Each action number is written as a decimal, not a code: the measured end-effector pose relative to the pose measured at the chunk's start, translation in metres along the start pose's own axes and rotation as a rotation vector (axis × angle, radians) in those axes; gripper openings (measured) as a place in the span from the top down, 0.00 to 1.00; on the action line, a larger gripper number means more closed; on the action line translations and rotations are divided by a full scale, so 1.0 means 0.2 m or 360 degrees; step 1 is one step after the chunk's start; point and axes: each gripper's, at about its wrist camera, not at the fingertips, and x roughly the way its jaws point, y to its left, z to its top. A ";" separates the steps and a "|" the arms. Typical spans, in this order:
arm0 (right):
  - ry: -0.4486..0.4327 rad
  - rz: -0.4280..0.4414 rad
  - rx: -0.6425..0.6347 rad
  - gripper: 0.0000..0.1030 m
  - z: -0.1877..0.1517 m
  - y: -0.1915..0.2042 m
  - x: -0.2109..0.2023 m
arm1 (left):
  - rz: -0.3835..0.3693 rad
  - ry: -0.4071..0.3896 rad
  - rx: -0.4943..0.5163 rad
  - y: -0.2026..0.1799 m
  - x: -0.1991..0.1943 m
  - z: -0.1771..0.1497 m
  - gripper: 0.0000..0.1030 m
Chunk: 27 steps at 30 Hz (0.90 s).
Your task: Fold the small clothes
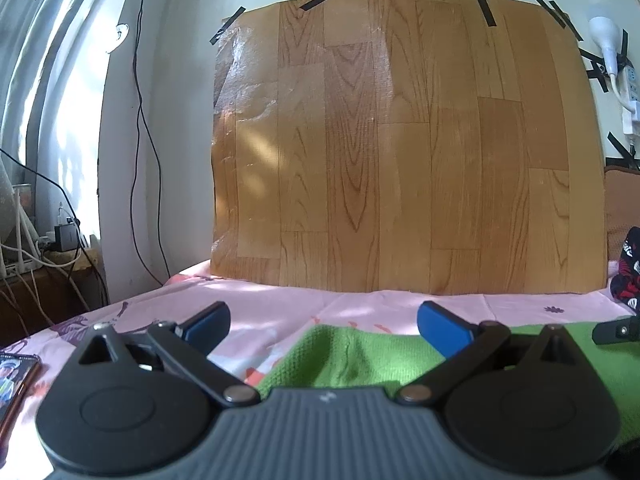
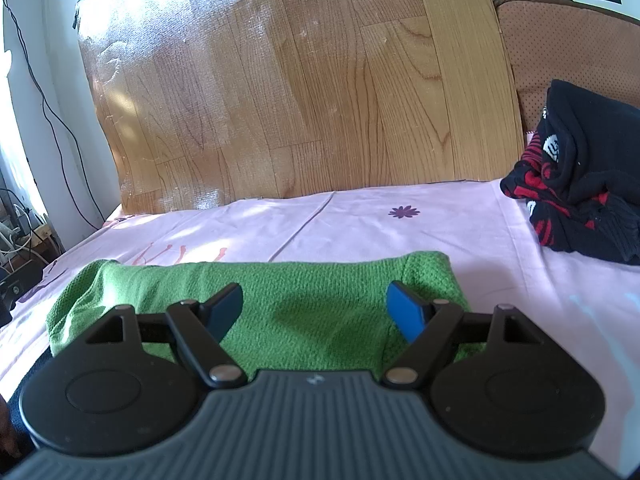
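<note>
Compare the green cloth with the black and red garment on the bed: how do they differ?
The green cloth is one plain colour; the black and red garment is patterned. The green cloth lies low and flat, right under the grippers; the black and red garment sits heaped higher at the bed's far right side. Both rest on the pink sheet.

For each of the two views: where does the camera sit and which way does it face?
Left wrist: sits on the left gripper, facing nearly level at the wood-pattern sheet; its open fingers show.
Right wrist: sits on the right gripper, tilted down over the green garment; its open fingers show.
Shared: green garment, pink bedsheet, wood-pattern sheet, black-and-red garment.
</note>
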 end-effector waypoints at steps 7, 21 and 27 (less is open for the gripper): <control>-0.0001 0.0000 0.0000 0.21 0.00 0.00 0.00 | 0.0030 -0.0032 0.0097 -0.06 -0.02 0.00 0.00; -0.0004 -0.0003 0.0001 0.19 0.00 0.00 0.00 | 0.0079 -0.0235 0.0106 -0.06 -0.11 0.01 0.00; -0.0007 -0.0004 0.0000 0.18 0.00 0.00 0.00 | 0.0062 -0.0114 0.0120 -0.05 -0.05 0.01 0.00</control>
